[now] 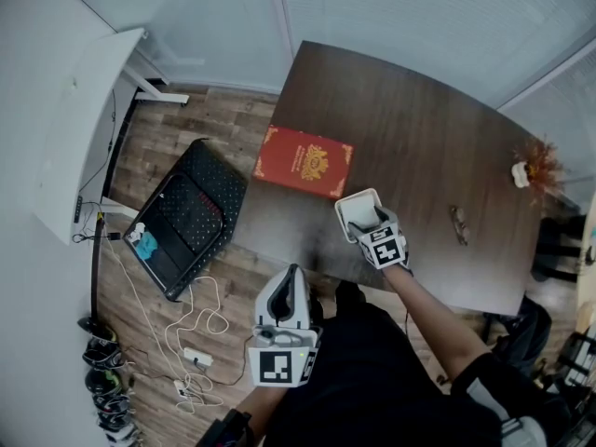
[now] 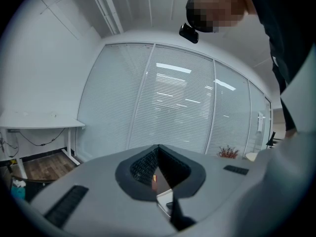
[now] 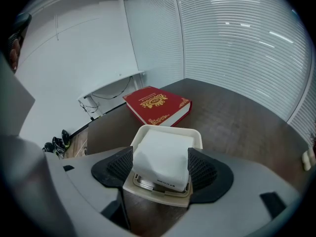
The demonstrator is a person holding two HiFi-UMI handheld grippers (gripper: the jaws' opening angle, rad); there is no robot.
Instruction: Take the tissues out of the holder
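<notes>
Black, cross-hatched, rubber-like pads on the fingers (image 3: pixel 119 168) of the right gripper (image 3: pixel 160 163): spread wide, one on each side of the tissues (image 3: pixel 163 152), lying close against the stack's left and right flanks with no squeeze showing, so nothing is held yet. Tissues: a soft white block, matte and rounded at the corners, standing proud of the holder (image 3: pixel 170 130), with a pale metallic edge under its near end. Holder: a cream, smooth, rounded-rectangular tray of what looks like plastic, sitting close to the near edge of the bench (image 3: pixel 237 127), a dark wood-grain top. Just beyond it: a red book (image 3: pixel 157 104) with gold ornament, hard-cornered, lying flat. Left gripper (image 2: pixel 158 154): fingers closed together on nothing, held off the bench's near edge, idle. Hazards, as judged: the fingers sit low enough that they may catch the holder's rim and lift tray and tissues together. A light tray on a smooth top may also slide or ride up with a snug stack, since nothing pins it down. A hard pinch would crumple the soft block, while a shallow one may peel off only the upper sheets.
</notes>
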